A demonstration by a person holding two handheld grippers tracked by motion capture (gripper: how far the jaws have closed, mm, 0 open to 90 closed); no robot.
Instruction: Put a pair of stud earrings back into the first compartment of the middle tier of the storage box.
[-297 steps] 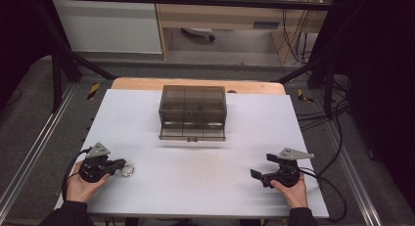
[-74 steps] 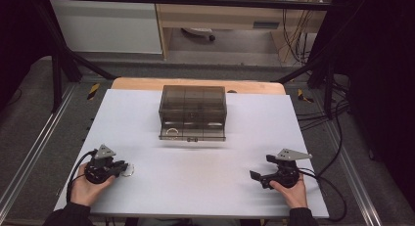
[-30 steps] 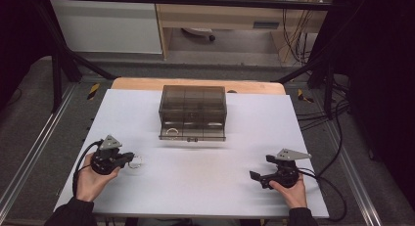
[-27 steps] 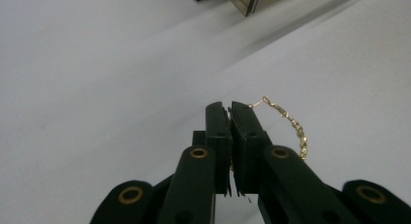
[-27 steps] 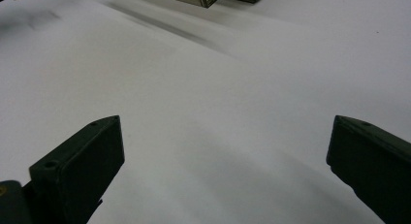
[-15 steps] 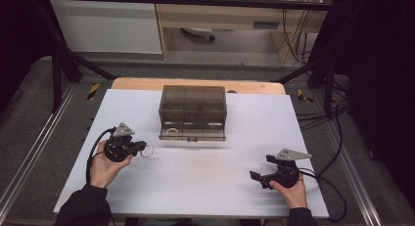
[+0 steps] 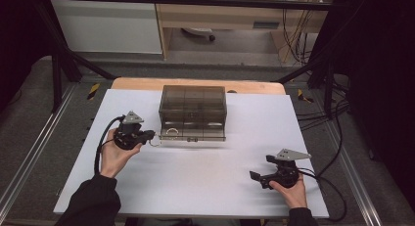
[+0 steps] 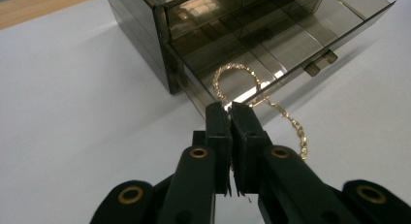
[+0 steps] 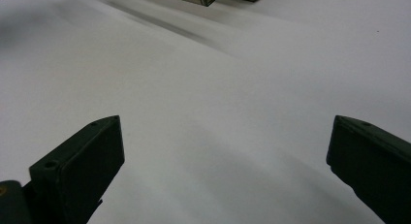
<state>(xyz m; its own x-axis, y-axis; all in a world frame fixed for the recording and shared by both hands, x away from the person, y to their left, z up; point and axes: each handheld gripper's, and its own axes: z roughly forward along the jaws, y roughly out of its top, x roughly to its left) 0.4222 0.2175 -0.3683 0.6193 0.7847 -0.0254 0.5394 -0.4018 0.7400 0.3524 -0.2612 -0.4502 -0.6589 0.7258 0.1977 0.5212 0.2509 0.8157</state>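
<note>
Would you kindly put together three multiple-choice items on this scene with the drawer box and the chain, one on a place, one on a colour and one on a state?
1. Where does the left gripper hold the chain?
A. at the open drawer's front left corner
B. on top of the box
C. at the table's near edge

2. What colour is the chain?
A. silver
B. gold
C. black

3. How do the right gripper's jaws stand?
A. shut on the chain
B. shut on nothing
C. wide open over the bare white table

Answers:
1 A, the left gripper view shows the jaws at the pulled-out drawer of the smoky box.
2 B, its links gleam yellow.
3 C, the right gripper view shows the jaws far apart with nothing between them.
</note>
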